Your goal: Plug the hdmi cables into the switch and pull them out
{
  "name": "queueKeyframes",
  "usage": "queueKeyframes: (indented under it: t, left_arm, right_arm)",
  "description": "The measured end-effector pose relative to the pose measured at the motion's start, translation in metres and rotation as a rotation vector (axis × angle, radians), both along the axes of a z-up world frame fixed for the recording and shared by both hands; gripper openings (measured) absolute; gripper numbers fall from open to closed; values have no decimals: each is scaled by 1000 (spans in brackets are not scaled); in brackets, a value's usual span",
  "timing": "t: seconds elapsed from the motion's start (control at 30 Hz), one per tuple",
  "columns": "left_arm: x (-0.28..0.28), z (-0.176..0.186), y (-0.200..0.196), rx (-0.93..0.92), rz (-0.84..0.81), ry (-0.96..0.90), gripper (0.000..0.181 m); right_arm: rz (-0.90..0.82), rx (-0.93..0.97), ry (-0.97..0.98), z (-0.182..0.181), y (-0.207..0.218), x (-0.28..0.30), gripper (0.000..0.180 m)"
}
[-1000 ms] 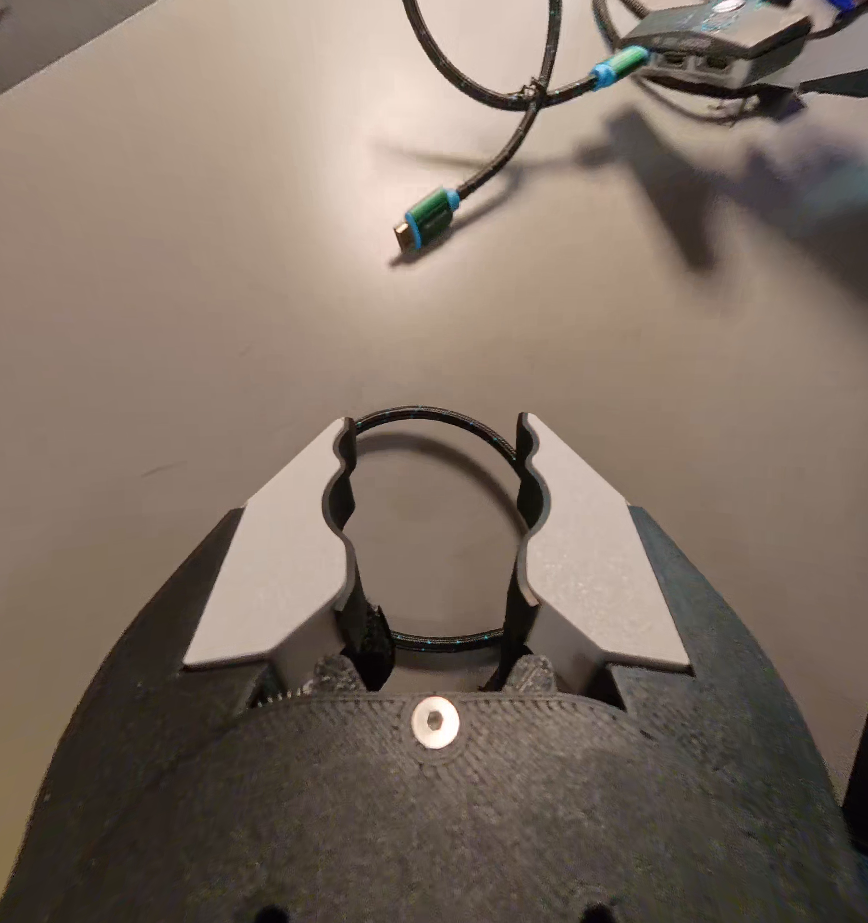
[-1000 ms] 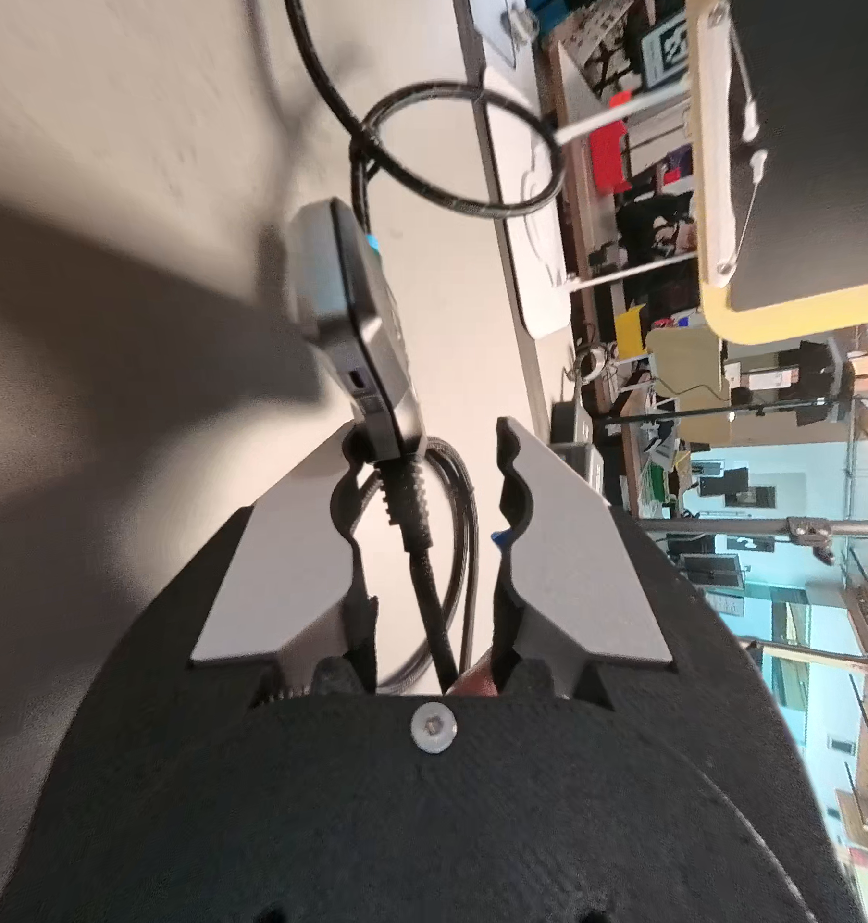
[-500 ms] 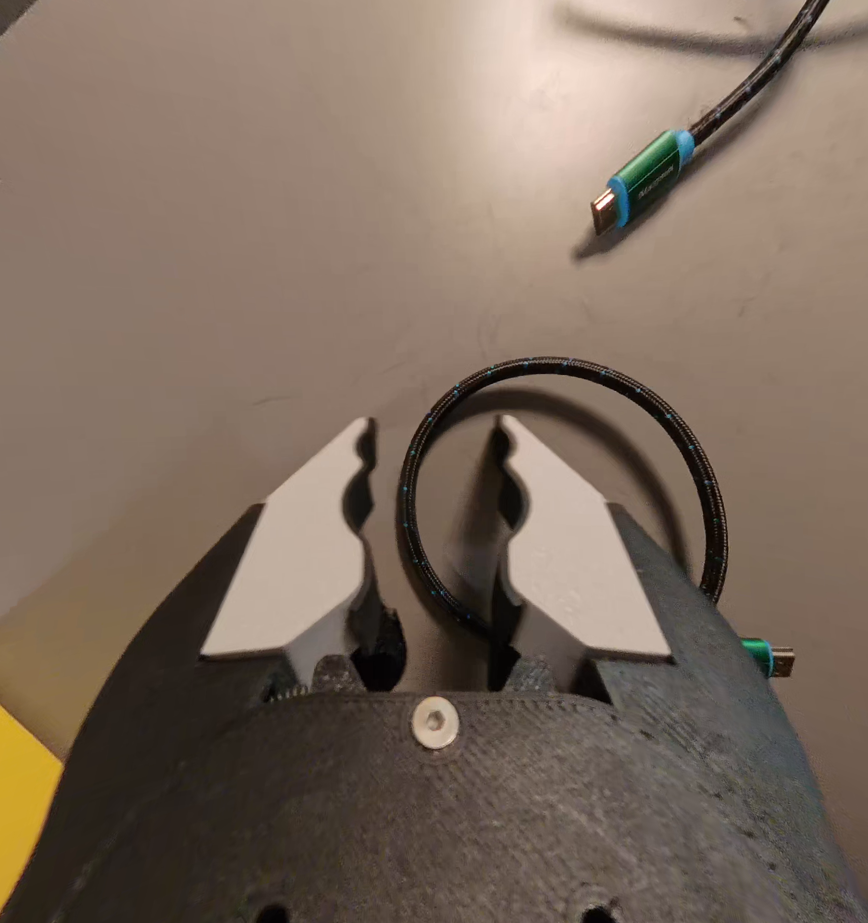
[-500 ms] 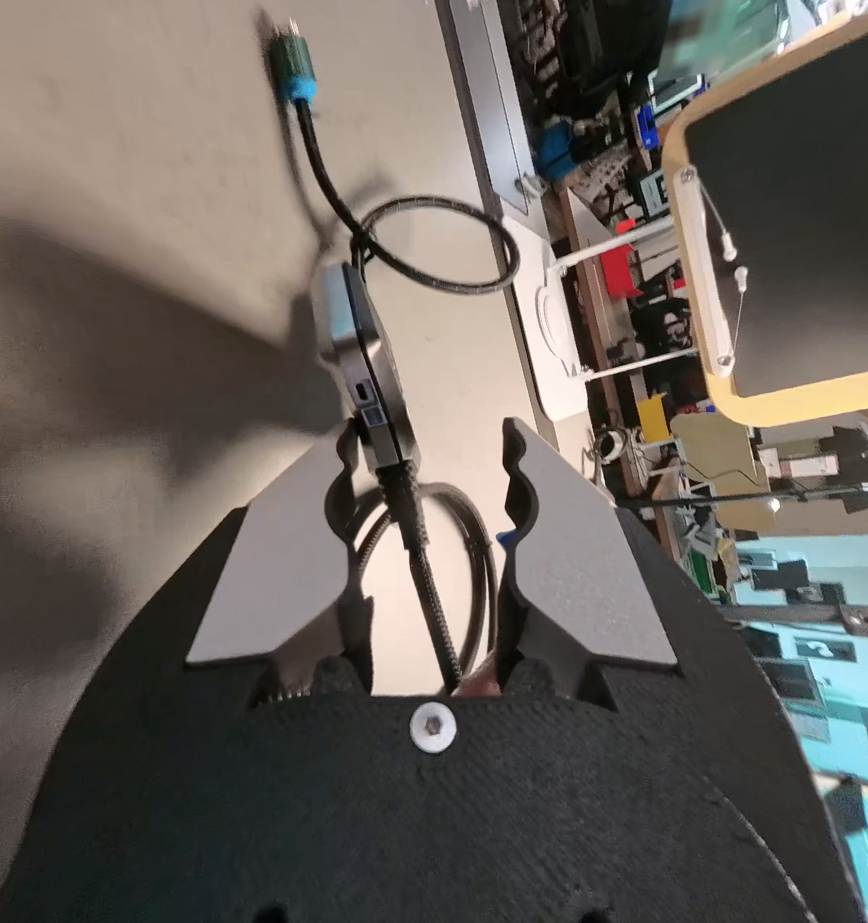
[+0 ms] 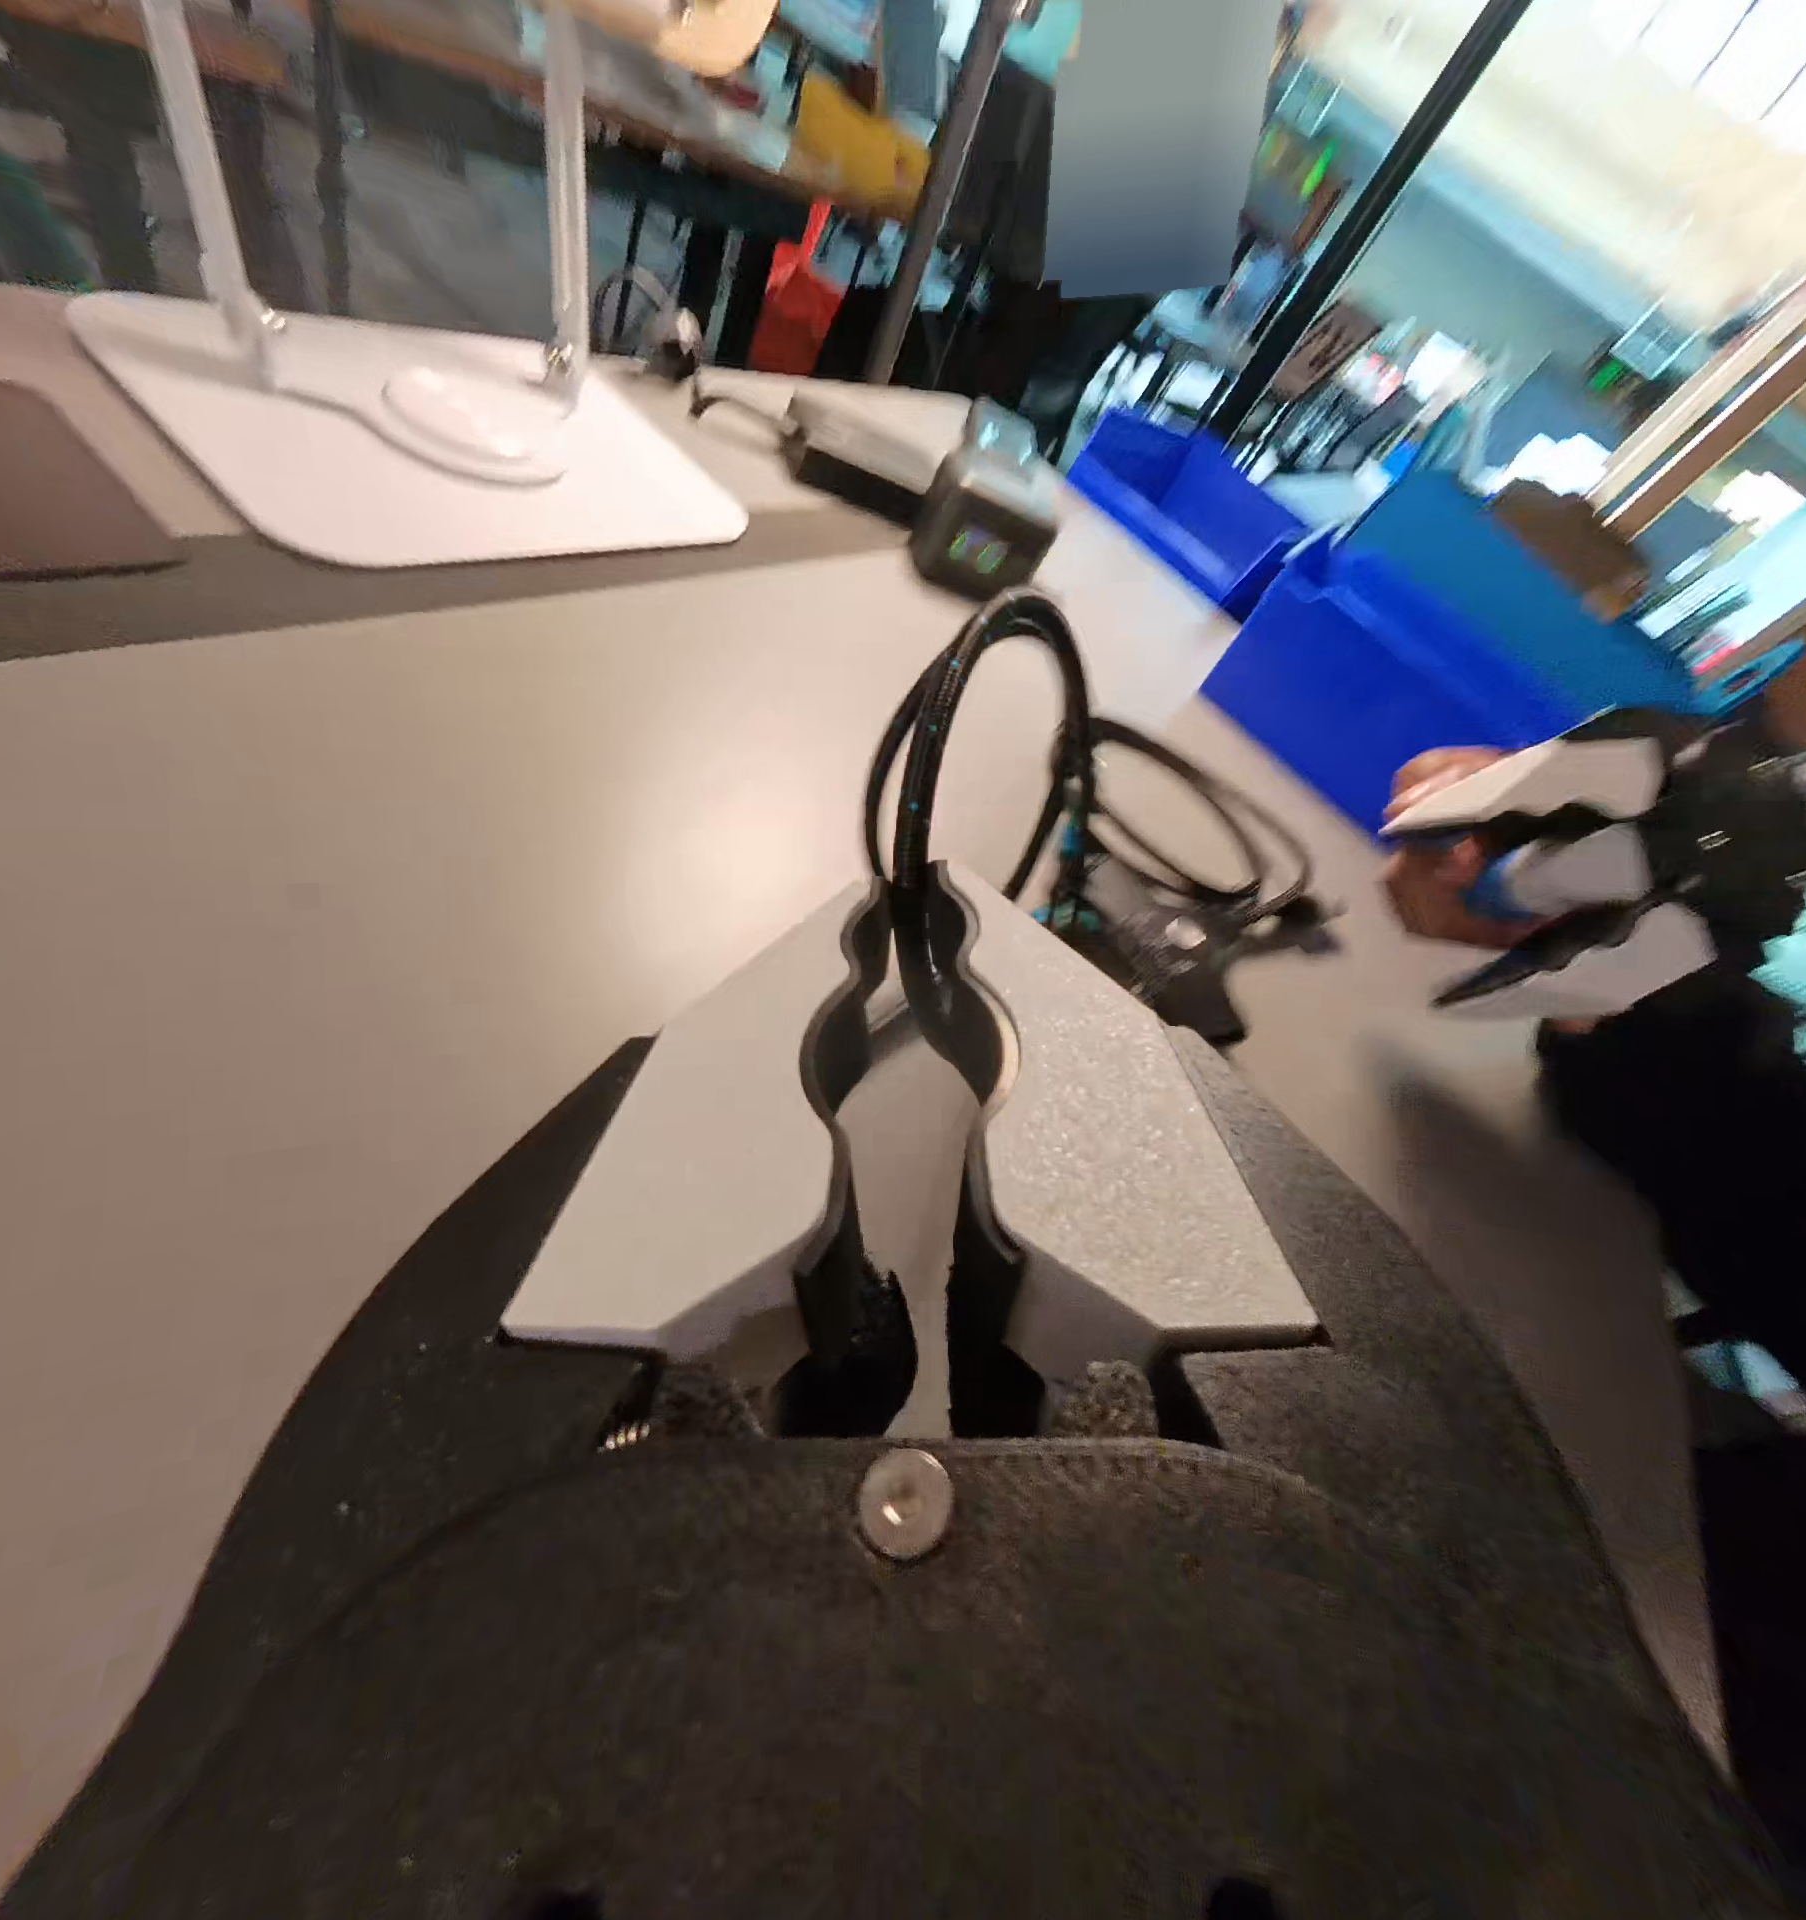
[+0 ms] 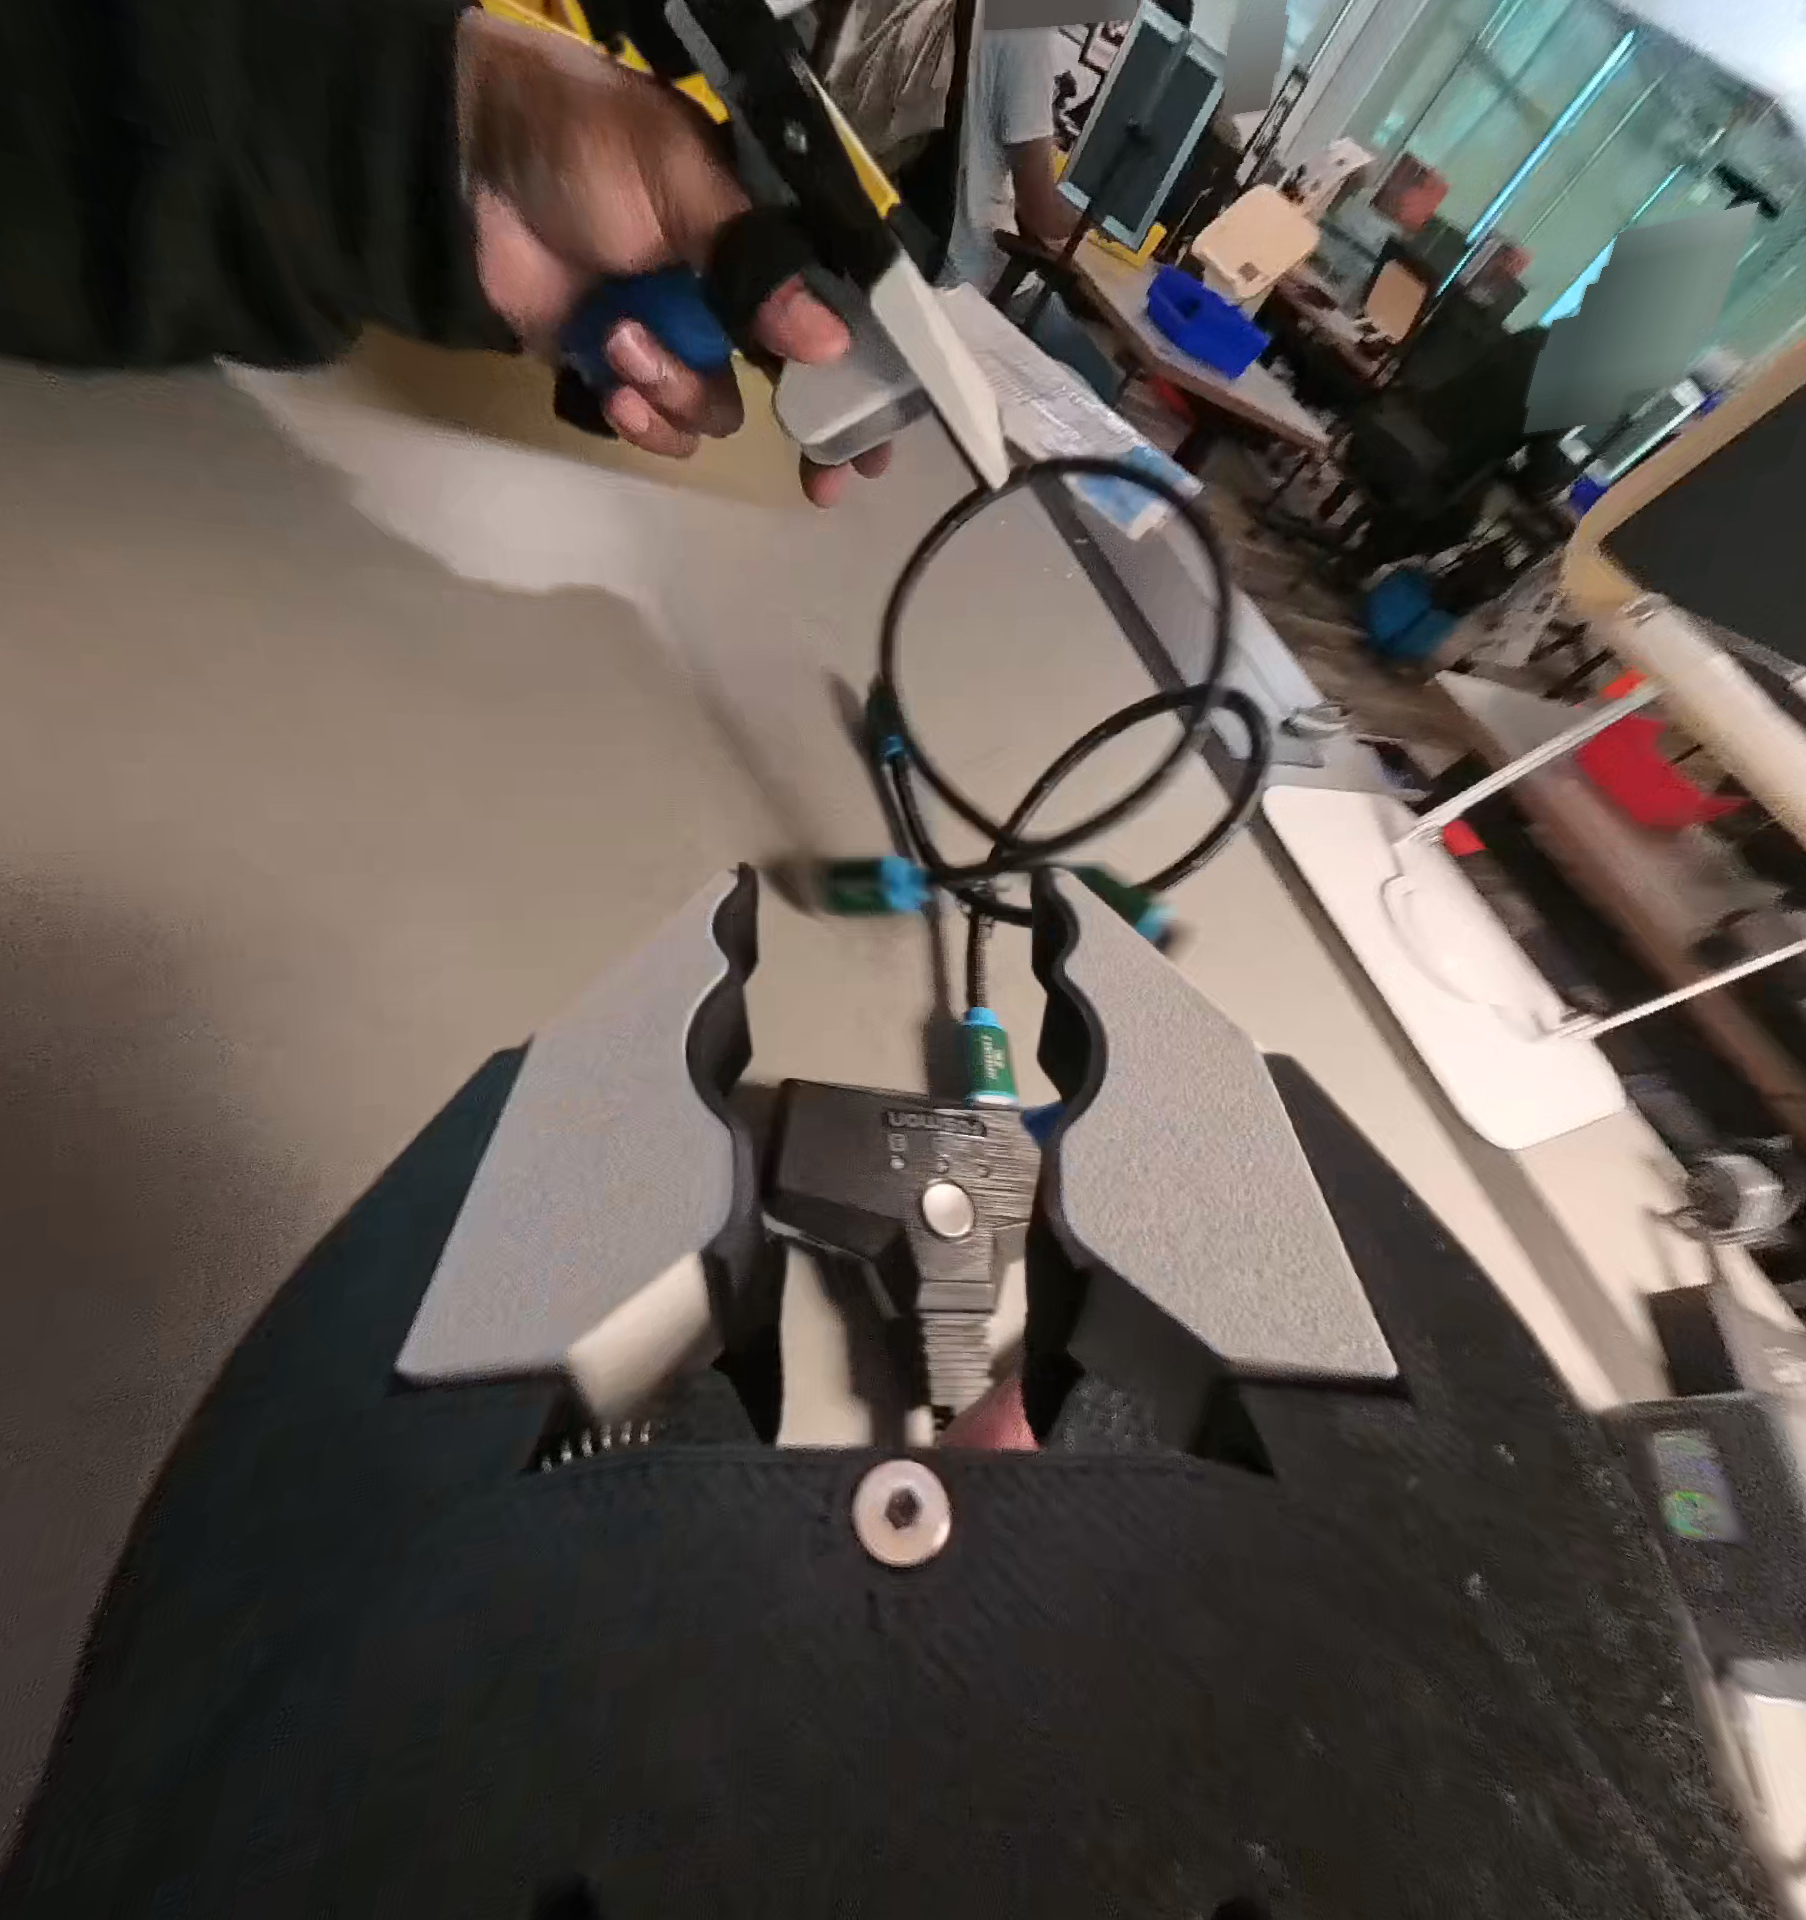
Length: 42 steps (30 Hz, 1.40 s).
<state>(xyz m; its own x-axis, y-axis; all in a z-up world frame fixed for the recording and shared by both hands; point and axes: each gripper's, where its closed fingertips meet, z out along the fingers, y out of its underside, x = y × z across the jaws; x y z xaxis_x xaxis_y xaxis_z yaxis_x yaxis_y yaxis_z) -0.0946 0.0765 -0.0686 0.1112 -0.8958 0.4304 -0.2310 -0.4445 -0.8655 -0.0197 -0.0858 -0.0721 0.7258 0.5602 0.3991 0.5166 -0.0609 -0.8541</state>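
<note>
Above grey table [image 5: 359, 883], left gripper [image 5: 914, 914] has now pinched cable [image 5: 982, 665].

Left gripper [image 5: 914, 914]: fingers closed to a narrow gap. Right gripper [image 6: 894, 914]: fingers spread wide, raised above the surface.

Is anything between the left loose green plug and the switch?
Nothing I can see. The loose plug is just beyond the switch, with open space between. Another plug, already in the switch, sits off to the side.
</note>
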Motion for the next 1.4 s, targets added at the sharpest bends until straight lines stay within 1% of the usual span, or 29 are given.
queueKeyframes:
  t: [0.13, 0.2, 0.3, 0.37, 0.4, 0.5, 0.57, 0.7, 0.77, 0.9, 0.97, 1.13, 1.23, 1.4]
  left_arm:
    - [10, 14, -14, -96, -23, -136, 6]
    - [13, 20, -17, -153, -27, -193, 6]
    - [16, 26, -20, -196, -11, -255, 4]
    - [19, 31, -25, -223, -13, -302, 5]
    - [19, 34, -27, -234, -11, -320, 0]
    - [21, 43, -39, -233, -48, -353, 0]
    - [22, 47, -45, -198, -67, -357, 0]
    - [28, 38, -62, -136, -140, -284, 0]
    - [31, 33, -65, -126, -142, -260, 0]
    - [35, 28, -64, -161, -115, -258, 1]
    - [35, 24, -61, -161, -96, -245, 0]
    - [34, 18, -55, -173, -70, -227, 0]
    - [33, 17, -52, -171, -60, -220, 0]
    - [31, 19, -51, -164, -59, -217, 0]
  right_arm:
    - [-60, -132, 161, -11, 9, 7, 55]
    - [-98, -217, 238, -22, 15, 7, 52]
    - [-149, -298, 270, -41, 21, 2, 54]
    - [-154, -325, 269, -48, 23, -6, 55]
    - [-155, -324, 263, -49, 24, -9, 55]
    - [-177, -287, 188, -52, 27, -11, 56]
    - [-183, -293, 161, -57, 28, -12, 56]
    - [-173, -307, 132, -63, 28, -17, 57]
    - [-180, -333, 113, -68, 27, -19, 57]
    - [-178, -448, 26, -86, 14, -28, 59]
    - [-199, -496, -33, -93, 5, -28, 69]
    - [-239, -473, -119, -89, -12, -24, 67]
    - [-308, -458, -178, -93, -20, -15, 64]
    - [-382, -456, -190, -95, -28, -5, 59]
